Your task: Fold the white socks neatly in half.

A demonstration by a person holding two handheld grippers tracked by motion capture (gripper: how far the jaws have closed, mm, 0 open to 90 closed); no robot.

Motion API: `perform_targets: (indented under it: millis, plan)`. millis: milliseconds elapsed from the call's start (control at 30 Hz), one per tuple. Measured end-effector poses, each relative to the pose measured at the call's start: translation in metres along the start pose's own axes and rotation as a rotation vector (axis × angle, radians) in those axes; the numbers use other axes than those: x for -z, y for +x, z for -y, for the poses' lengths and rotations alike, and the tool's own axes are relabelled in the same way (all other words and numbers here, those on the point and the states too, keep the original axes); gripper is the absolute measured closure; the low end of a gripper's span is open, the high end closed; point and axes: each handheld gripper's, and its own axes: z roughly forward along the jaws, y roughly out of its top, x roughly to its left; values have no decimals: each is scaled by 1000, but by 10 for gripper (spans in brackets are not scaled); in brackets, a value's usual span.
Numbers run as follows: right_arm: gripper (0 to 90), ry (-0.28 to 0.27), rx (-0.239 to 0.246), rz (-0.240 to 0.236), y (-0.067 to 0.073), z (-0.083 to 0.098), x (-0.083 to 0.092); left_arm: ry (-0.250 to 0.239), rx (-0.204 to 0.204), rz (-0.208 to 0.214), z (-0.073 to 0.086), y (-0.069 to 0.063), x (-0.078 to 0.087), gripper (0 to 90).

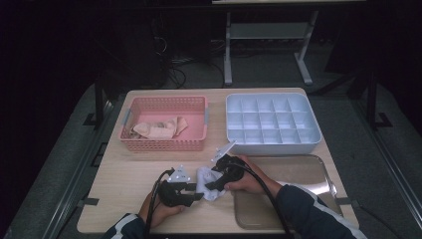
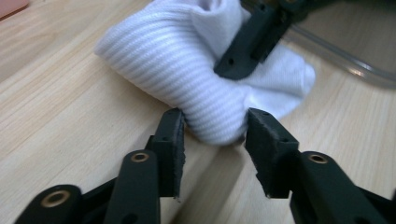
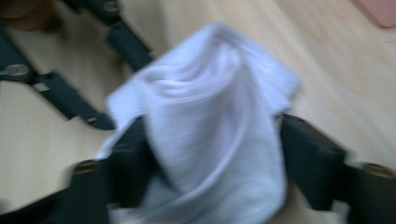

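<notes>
A white ribbed sock (image 1: 205,181) lies bunched on the wooden table near the front edge, between my two grippers. In the left gripper view the sock's (image 2: 187,60) rounded end sits between my left gripper's (image 2: 214,128) tips, and both pads touch its sides. My left gripper (image 1: 196,191) comes at it from the left. My right gripper (image 1: 215,181) reaches from the right. In the right gripper view its jaws (image 3: 210,158) stand wide around the draped sock (image 3: 210,116), with the right pad clear of the cloth. One of its fingers (image 2: 247,42) rests on the sock.
A pink basket (image 1: 164,143) holding beige socks (image 1: 159,128) stands at the back left. A white compartment box (image 1: 271,145) stands at the back right. A shiny metal tray (image 1: 298,172) lies at the front right, just past the right hand.
</notes>
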Motion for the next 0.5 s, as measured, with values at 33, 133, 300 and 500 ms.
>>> perform_targets:
  millis: [33, 133, 300, 500]
  plan:
    - [371, 3, -1, -9, 1, 0, 0, 14, -21, -10, 1, 0, 2, 533]
    - [473, 5, 1, -34, 2, -1, 0, 45, -109, -67, 6, -3, 12, 449]
    - [581, -1, -24, -79, 0, 0, 0, 12, -78, -120, 26, 10, 39, 354]
    - [636, -13, 10, -62, 5, 0, 3, -4, 16, -169, 44, 36, 46, 260]
